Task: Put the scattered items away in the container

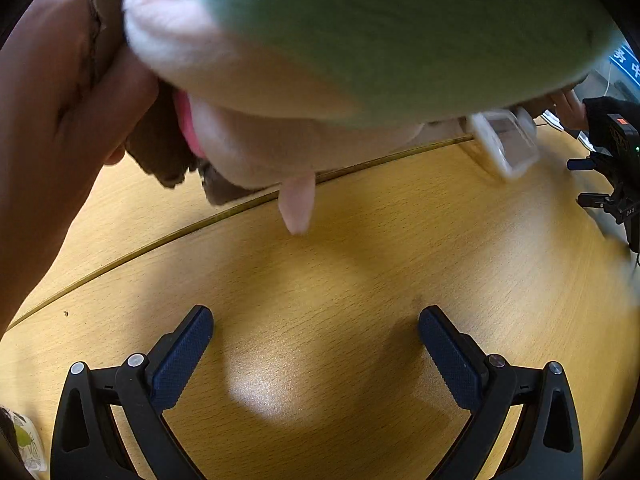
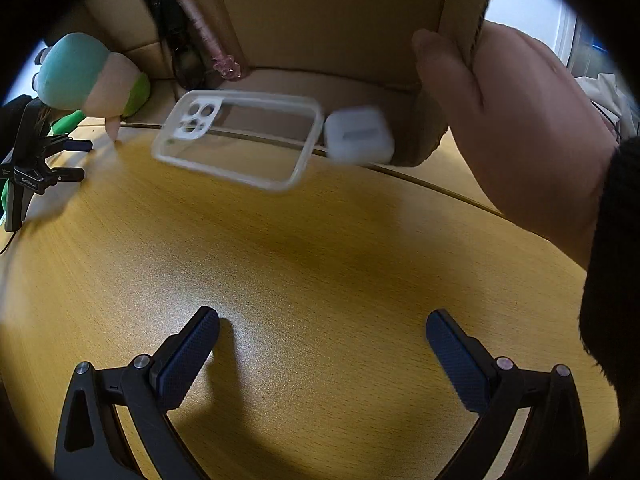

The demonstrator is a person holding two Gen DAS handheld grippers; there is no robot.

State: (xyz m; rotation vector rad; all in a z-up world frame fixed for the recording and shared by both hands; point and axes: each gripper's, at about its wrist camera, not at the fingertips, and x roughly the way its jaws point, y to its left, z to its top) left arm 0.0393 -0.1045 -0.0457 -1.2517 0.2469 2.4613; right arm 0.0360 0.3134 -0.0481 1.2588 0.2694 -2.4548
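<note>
A person's hand [image 2: 520, 120] holds a tilted cardboard box [image 2: 320, 20] over the wooden table [image 2: 320, 260]. In front of the box mouth a clear phone case [image 2: 240, 140] and a white earbud case [image 2: 358, 136] appear blurred, just above the table. A green and cream plush toy [image 2: 92, 80] is at the box's left and fills the top of the left wrist view [image 1: 360, 40], with the phone case [image 1: 506, 140] beside it. A pink pen [image 2: 204, 28] lies inside the box. My left gripper [image 1: 316, 314] and right gripper [image 2: 323, 314] are open and hold nothing.
A dark object [image 2: 180, 52] sits deep in the box beside the pen. A seam [image 1: 200, 224] runs across the table under the box. A hand [image 1: 60, 120] grips the box edge at the left. A printed packet [image 1: 28, 444] lies at the lower left.
</note>
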